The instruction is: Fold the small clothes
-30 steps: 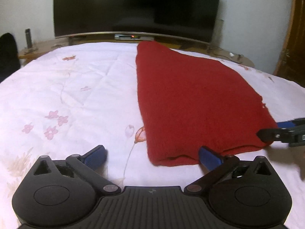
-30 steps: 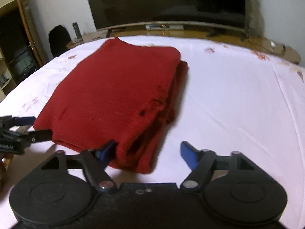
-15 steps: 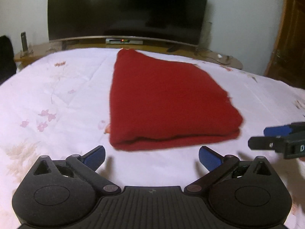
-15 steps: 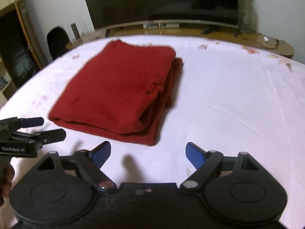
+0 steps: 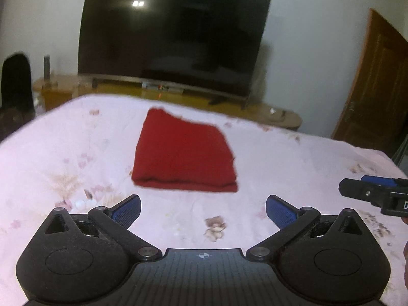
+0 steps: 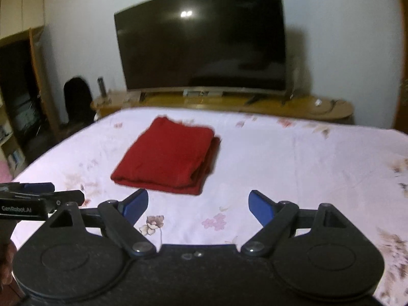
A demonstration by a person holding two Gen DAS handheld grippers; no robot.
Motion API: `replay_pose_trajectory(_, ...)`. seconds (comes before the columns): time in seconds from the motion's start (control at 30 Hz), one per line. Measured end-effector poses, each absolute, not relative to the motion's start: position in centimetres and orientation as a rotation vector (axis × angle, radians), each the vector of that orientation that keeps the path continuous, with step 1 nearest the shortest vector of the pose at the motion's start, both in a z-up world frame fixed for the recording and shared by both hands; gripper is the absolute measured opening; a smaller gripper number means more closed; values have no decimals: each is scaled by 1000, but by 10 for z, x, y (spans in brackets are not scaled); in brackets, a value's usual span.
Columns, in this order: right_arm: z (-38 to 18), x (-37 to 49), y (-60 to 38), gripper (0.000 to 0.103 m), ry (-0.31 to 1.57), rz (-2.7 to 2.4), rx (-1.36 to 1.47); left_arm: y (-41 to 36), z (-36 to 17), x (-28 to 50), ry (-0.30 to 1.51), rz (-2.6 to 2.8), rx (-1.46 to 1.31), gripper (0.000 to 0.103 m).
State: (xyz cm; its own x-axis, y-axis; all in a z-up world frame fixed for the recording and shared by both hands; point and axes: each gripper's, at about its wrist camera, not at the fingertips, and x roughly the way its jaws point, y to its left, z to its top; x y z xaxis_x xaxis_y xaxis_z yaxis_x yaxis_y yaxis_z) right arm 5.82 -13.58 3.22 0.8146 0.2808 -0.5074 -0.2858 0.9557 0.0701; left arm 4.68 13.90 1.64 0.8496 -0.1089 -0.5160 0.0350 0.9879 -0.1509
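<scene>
A: Report the position of the red garment (image 5: 183, 153).

B: It lies flat on the bed cover (image 5: 293, 158), toward the foot end nearest the television (image 5: 173, 38). It forms a compact rectangle of several stacked layers, with a rolled fold along the near edge and loose layer ends on its right side. The fabric looks like a soft, matte knit.

A: State of the tools?

B: The left gripper (image 5: 202, 210) has its jaws spread and holds nothing. The right gripper (image 6: 197, 204) is likewise spread and empty. Both hover above the cover, on the side of the garment away from the television, not touching it.

A: Reason for that placement?

B: Judgement: the fold appears complete, so both tools stand clear of the garment.
</scene>
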Motion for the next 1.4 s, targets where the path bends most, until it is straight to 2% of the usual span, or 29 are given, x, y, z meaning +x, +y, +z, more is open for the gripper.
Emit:
replay_pose_trajectory(0.27, 65, 3, -139, 85, 432, 249, 16, 109, 63, 5, 457, -109, -64, 103)
replay_pose_trajectory(0.63, 61, -15, -132, 85, 439, 231, -13, 102, 73, -26, 445, -107, -78, 103)
replay_pose_trajectory(1.4, 68, -23, -133, 85, 412, 231, -25, 90, 76, -23, 421, -112, -74, 103)
